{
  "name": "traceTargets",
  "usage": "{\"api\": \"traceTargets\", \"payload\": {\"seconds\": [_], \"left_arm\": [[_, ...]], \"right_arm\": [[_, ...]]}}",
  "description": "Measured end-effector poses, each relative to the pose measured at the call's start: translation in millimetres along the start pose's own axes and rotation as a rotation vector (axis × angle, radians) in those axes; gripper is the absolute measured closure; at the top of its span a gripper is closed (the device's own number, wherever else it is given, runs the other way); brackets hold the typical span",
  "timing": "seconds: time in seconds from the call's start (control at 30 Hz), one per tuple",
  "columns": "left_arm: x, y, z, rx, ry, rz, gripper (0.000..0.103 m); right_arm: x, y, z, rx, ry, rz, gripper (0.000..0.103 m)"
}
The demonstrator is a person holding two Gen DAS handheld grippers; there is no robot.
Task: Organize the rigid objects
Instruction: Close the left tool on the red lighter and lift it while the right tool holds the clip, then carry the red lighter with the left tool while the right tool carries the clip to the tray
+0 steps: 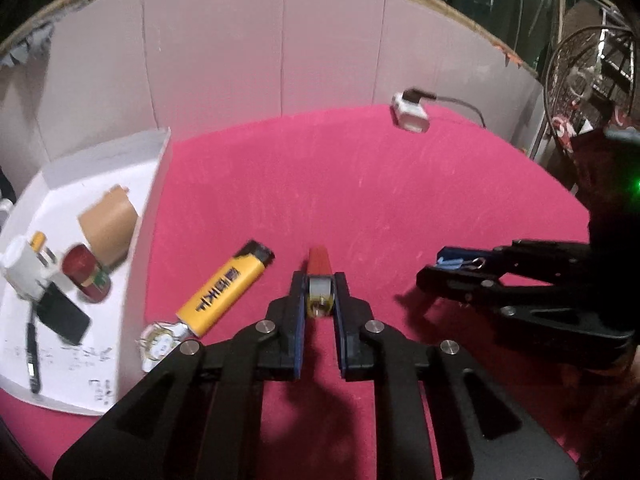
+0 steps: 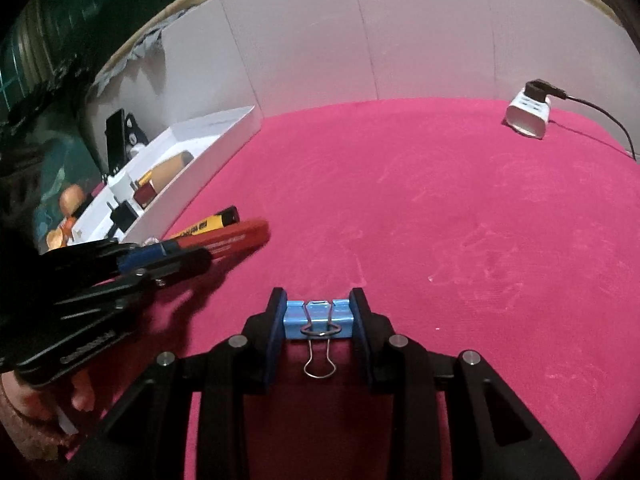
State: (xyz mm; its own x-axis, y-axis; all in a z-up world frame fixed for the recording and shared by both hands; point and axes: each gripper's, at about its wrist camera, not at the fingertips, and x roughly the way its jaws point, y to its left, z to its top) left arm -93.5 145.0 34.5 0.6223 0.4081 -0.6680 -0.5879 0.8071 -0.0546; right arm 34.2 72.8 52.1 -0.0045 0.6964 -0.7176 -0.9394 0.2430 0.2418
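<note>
My left gripper (image 1: 319, 276) is shut on a red lighter (image 1: 319, 264); the lighter's metal head sits between the blue pads and its red body points away over the pink cloth. In the right wrist view the same lighter (image 2: 236, 236) sticks out of the left gripper (image 2: 188, 254) just above the cloth. My right gripper (image 2: 319, 294) is shut on a blue binder clip (image 2: 319, 318), whose wire handle hangs toward the camera. The left wrist view has that gripper (image 1: 434, 264) low at the right. A yellow lighter (image 1: 226, 288) lies on the cloth beside the left gripper.
A white box (image 1: 140, 256) at the left holds a brown roll, a red tin, a white plug, a black block and a pen. A small round white piece (image 1: 158, 346) lies by the yellow lighter's end. A white charger (image 1: 410, 116) with a cable stands at the back.
</note>
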Motion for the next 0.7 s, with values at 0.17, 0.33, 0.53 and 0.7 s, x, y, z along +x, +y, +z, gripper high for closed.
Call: {"api": "traceTargets", "payload": {"seconds": [0.17,0.33,0.53,0.7], "left_arm": [[-18.4,4.8,7.9,-0.023,-0.049,0.008,0.091],[-35.0,12.9,9.9,-0.048,-0.084,0.007,0.091],[-46.9,22.6,9.9,-0.082,-0.113,-0.010,0.091],[-63.1,32.7,12.8,-0.109,-0.160,-0.001,0.091]], "right_arm": [[-12.8,11.4,7.2,-0.017,-0.040,0.009,0.072],[-21.9,27.6,16.4,-0.055,-0.072,0.017,0.072],[-24.0,40.5,21.9,-0.081,-0.083,0.024,0.072],[-28.1,51.0,29.6,-0.110,-0.097,0.028,0.072]]}}
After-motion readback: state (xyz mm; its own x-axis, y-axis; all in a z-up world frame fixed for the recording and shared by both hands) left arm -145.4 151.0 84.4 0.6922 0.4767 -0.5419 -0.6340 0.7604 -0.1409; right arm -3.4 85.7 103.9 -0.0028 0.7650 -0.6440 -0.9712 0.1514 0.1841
